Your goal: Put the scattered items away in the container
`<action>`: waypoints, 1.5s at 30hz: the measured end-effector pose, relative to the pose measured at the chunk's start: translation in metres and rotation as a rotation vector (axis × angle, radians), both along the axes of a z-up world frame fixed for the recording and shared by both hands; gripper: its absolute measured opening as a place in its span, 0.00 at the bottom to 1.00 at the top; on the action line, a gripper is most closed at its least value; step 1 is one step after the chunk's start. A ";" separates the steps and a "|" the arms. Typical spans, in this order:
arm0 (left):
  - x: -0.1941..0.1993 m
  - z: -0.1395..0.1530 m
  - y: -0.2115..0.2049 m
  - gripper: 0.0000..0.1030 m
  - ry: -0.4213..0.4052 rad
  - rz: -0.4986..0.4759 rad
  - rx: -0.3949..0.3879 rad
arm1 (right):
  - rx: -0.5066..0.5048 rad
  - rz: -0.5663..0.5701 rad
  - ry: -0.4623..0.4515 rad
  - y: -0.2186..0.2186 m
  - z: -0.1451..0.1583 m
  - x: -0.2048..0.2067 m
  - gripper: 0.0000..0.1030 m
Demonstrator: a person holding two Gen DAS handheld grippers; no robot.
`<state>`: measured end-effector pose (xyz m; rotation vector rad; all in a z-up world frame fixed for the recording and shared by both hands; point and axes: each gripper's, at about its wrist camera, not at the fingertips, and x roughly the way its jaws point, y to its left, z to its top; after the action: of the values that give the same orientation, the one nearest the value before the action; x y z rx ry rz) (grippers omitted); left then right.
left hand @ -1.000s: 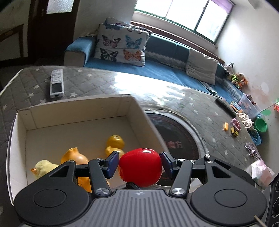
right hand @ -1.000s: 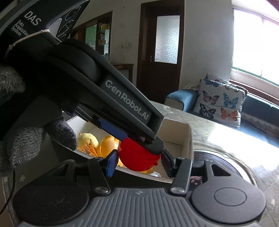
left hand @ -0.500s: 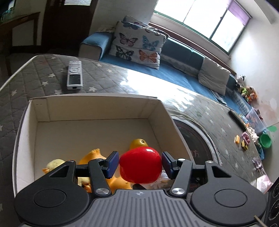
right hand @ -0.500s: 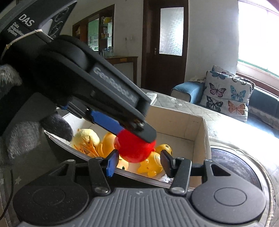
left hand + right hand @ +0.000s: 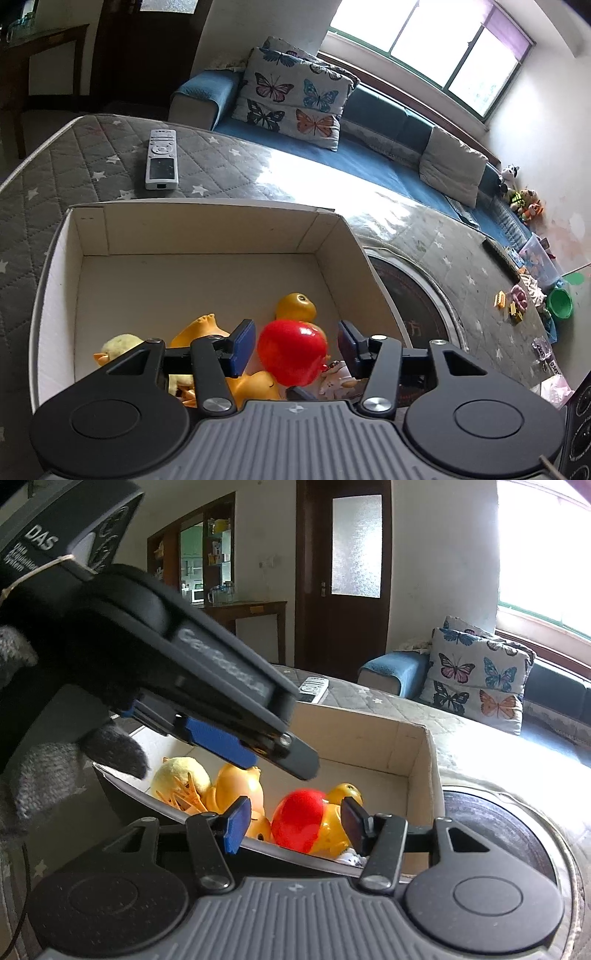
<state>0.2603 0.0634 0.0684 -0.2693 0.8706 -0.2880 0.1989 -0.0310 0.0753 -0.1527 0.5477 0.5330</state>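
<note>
A red apple [image 5: 291, 350] lies on yellow rubber ducks [image 5: 295, 306] inside the white cardboard box [image 5: 207, 232]. My left gripper [image 5: 296, 345] hangs just above it. Its jaws are closing with a gap on each side of the apple, and the blue pads do not touch it. In the right wrist view the apple [image 5: 299, 819] sits low in the box [image 5: 369, 738], under the left gripper [image 5: 280, 753]. A plush chick [image 5: 181, 779] lies beside the ducks [image 5: 240, 786]. My right gripper [image 5: 293, 825] stands open at the box's near edge, with nothing between its fingers.
A white remote [image 5: 161, 158] lies on the grey quilted tabletop beyond the box. A round dark disc [image 5: 413, 306] is set into the table right of the box. Small toys [image 5: 513, 302] lie at the far right. A gloved hand [image 5: 44, 768] holds the left gripper.
The left pads were pressed on the apple; now it has dropped from them onto the ducks in the box. The left gripper moved further over the box.
</note>
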 end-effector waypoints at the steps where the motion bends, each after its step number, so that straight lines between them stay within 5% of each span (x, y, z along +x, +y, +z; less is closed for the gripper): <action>1: -0.002 0.001 0.002 0.50 -0.003 0.006 -0.003 | 0.003 -0.003 0.001 -0.001 0.000 -0.001 0.53; 10: -0.031 0.003 0.012 0.50 -0.028 0.057 -0.021 | 0.005 -0.019 -0.016 -0.015 0.006 -0.025 0.61; 13: -0.042 0.004 0.014 0.50 -0.042 0.076 -0.022 | 0.001 -0.022 -0.028 -0.020 0.008 -0.033 0.78; 24: -0.077 -0.002 0.022 0.50 -0.057 0.117 -0.037 | -0.023 -0.042 -0.049 -0.031 0.008 -0.066 1.00; 45: -0.135 -0.018 0.021 0.50 -0.076 0.179 0.048 | 0.041 -0.140 0.012 -0.050 0.001 -0.105 1.00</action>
<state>0.1249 0.0843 0.0501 -0.2880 0.7715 -0.1097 0.0941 -0.0809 0.0765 -0.0711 0.5545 0.4085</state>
